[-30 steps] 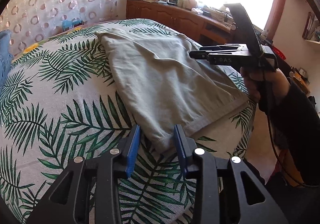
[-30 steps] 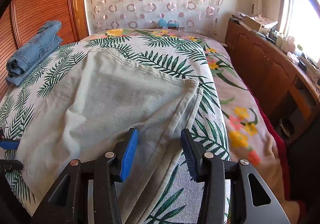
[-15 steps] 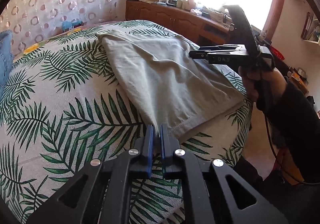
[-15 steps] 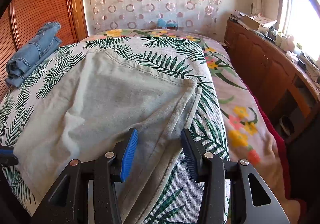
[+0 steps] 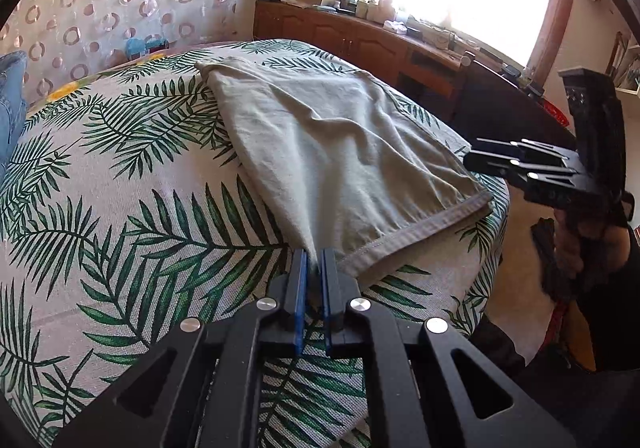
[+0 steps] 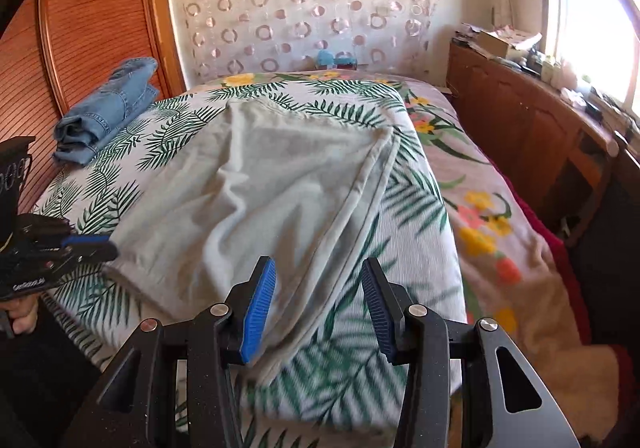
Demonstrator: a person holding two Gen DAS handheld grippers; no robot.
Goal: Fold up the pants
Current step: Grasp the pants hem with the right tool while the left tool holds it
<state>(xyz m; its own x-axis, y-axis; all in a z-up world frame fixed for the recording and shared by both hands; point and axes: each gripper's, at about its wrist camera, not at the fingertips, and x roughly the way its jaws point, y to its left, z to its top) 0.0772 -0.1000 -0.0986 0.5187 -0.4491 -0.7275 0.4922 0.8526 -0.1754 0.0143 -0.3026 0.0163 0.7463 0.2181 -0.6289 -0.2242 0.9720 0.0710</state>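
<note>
Left gripper point(image 5: 315, 262) clamped on near corner of grey pants point(image 5: 344, 152) lying on leaf-print bed point(image 5: 120, 208). Right gripper point(image 6: 318, 288) hovers w/ jaws apart, nothing btwn them.

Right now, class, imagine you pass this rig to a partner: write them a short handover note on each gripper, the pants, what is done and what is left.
Left gripper: shut on the near corner of the grey pants, at the hem; its jaws have just been closing.
Right gripper: open, holding nothing, above the pants' other near edge.
Pants: spread flat on the leaf-print bedspread, a few wrinkles across the middle.
Folded jeans lie at the far corner of the bed.
Done: one corner gripped.
Left: probably grip the other corner with the right gripper, then lift both and fold the pants over.
</note>
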